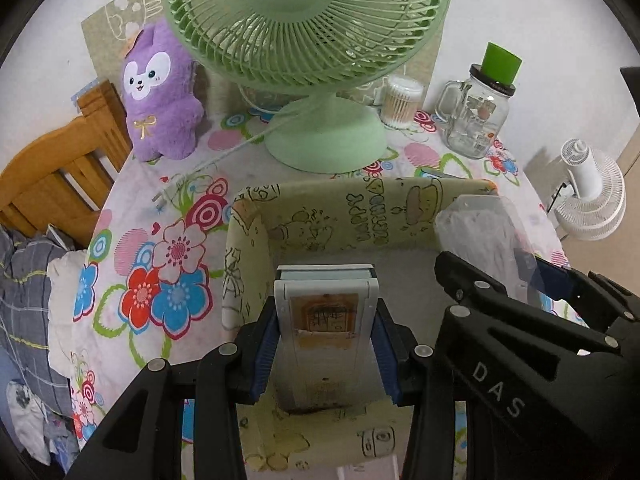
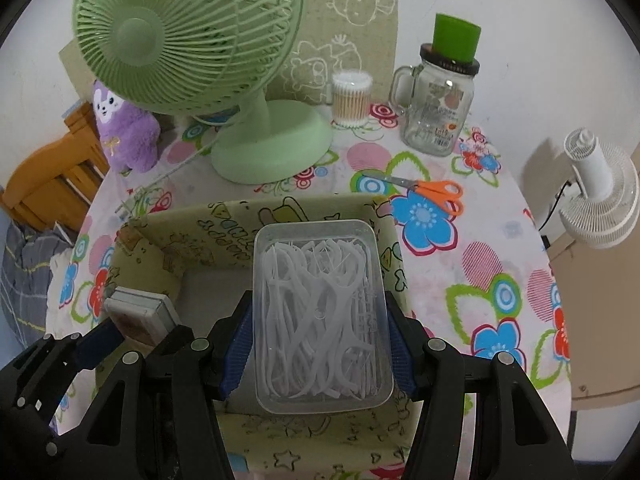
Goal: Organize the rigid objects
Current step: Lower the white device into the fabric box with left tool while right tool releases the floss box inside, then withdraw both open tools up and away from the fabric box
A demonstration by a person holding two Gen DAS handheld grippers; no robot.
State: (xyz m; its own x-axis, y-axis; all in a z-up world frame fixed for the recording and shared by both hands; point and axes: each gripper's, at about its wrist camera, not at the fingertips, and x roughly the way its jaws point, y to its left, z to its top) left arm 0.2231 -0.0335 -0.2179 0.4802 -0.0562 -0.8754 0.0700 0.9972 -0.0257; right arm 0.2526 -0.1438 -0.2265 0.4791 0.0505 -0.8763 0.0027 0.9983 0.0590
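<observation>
- Left fingers point(image 1: 326, 354), mine, are clamped on the grey flat case point(image 1: 326, 304), its long axis running away from me, hanging inside the storage box point(image 1: 256, 216).
- Right fingers point(image 2: 320, 354) grip the clear floss-pick box point(image 2: 322, 312) by its long sides, over the same box, just beside the case.
- Judgement: both items go straight down; the right load sits close to the box's right wall.

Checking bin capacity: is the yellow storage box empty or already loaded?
Nearly empty: the yellow storage box shows bare floor in both views; only the gripper-held grey case and floss-pick box hang over it.
</observation>
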